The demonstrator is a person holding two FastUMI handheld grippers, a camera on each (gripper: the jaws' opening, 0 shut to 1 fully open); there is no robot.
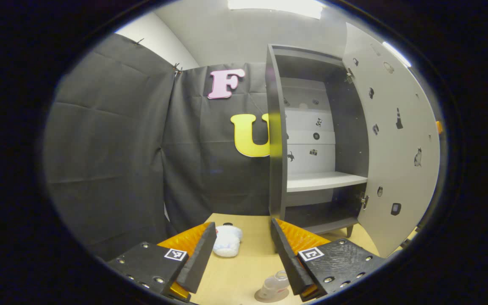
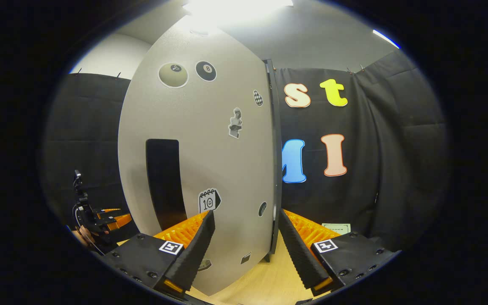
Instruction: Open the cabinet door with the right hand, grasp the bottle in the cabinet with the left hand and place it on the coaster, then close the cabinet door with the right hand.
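The grey cabinet stands with its door swung wide to the right, and its white shelf is bare. A clear bottle stands on a round coaster on the table, low beside the right finger of my open left gripper. In the right gripper view the door's outer face, with its black handle, is close ahead. My right gripper is open, and the door's free edge runs between its fingers. The left gripper shows far left, held by a hand.
A white plush toy lies on the wooden table in front of the cabinet. A pale green card rests on the table by the right wall. Black cloth walls close the booth on the left and behind.
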